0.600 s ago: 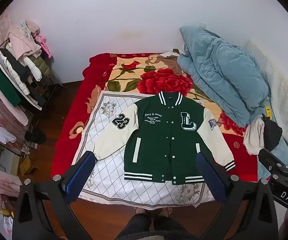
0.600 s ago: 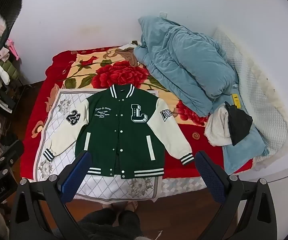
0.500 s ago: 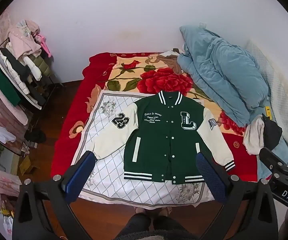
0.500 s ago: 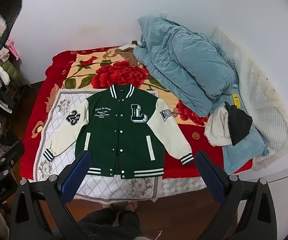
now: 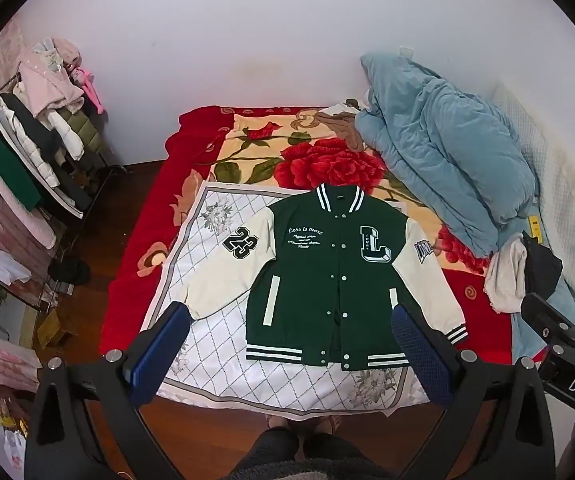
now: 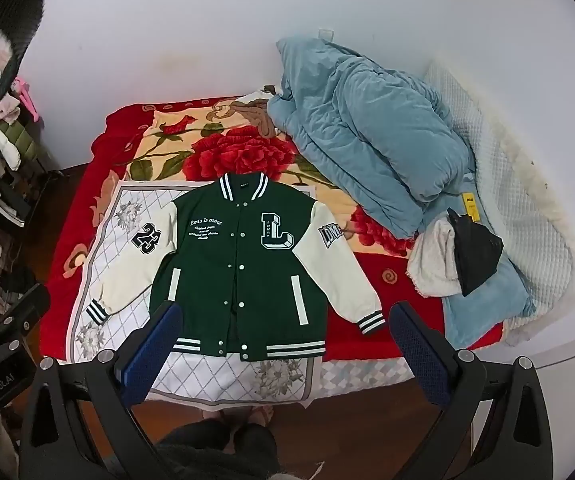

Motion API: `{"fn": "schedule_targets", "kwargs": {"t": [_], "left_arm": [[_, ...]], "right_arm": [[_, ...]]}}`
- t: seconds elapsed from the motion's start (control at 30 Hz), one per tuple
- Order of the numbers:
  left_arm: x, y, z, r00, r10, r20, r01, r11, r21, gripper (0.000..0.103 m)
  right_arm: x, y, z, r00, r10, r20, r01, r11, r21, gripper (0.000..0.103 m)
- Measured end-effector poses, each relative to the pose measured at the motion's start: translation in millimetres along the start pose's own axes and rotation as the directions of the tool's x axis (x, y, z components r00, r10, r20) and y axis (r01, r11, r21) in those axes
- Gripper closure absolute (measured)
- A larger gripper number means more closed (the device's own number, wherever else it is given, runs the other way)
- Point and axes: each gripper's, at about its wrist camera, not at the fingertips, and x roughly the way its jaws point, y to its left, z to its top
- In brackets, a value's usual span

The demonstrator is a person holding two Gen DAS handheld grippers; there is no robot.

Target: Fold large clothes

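Both claws — left gripper (image 5: 291, 344) and right gripper (image 6: 285, 342) — gape empty above the jacket (image 6: 243, 268); its sleeve (image 6: 337, 276) at four o'clock may slip when pinched.

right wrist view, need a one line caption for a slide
Green varsity jacket spread flat, front up, on the bed, sleeves out; open right gripper above it, nothing folded yet.

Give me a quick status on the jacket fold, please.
Left gripper and right gripper open, above the bed. Jacket flat, snapped shut, sleeves spread, unfolded. Blue quilt beside it, not touching.
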Motion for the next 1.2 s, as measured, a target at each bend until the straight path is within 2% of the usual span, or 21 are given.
{"fn": "schedule_targets", "kwargs": {"t": [0.27, 0.6, 0.67, 1.2], "left_arm": [[3.1, 1.2, 1.0, 1.0, -0.002, 0.001, 0.002, 1.0, 0.001, 0.0], [-1.2, -3.4, 17.3, 1.0, 0.003, 0.003, -0.003, 1.0, -0.003, 0.0], [-3.5, 0.6, 6.1, 1.0, -0.004, 0.008, 0.004, 1.0, -0.002, 0.0], [-10.9, -5.5, 15.3, 1.0, -0.006, 0.015, 0.006, 1.0, -0.005, 0.0]], "right_arm": [[-6.3, 0.7, 3.8, 1.0, -0.003, 0.011, 0.003, 1.0, -0.006, 0.0], [-7.8, 1.9, 5.4, 1.0, 0.0, 0.012, 0.0, 1.0, -0.007, 0.0], [-8.2, 2.5, 6.9, 1.0, 0.0, 0.01, 0.0, 1.0, -0.007, 0.0], [-9.5, 5.9, 8.5, 1.0, 0.006, 0.018, -0.006, 1.0, -0.008, 0.0]]}}
